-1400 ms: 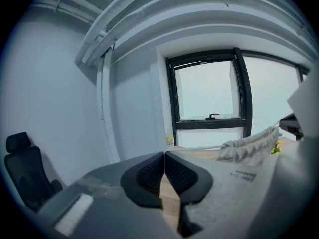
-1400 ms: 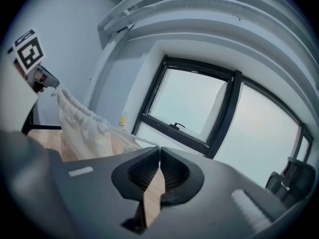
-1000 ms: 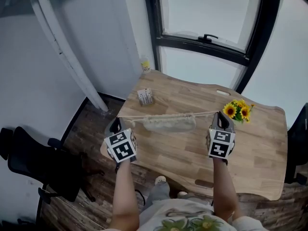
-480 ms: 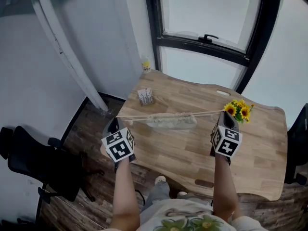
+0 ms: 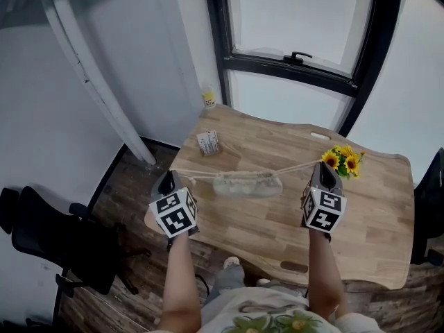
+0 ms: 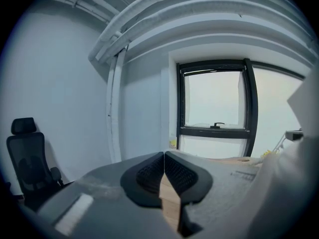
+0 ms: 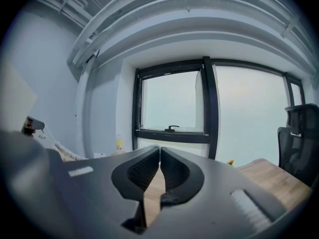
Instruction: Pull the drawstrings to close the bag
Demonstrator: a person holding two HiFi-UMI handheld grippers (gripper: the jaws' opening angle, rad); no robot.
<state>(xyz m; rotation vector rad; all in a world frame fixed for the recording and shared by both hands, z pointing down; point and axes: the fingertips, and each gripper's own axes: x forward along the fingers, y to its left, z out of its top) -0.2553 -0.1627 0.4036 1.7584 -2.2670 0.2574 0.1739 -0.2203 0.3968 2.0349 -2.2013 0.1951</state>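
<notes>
Bag [image 5: 246, 184] lies midway between the two tongs, above the worktop [image 5: 277, 222], with its mouth gathered. Drawstrings [image 5: 198, 174] stretch taut from it out to either side. Left tongs [image 5: 168, 176] and right tongs [image 5: 321, 166] are each pinched fully together on a string end, the bag well apart from both.

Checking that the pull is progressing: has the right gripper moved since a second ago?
Yes, slightly: the right gripper, shut on its drawstring, has shifted rightward, closer to the sunflowers.
</notes>
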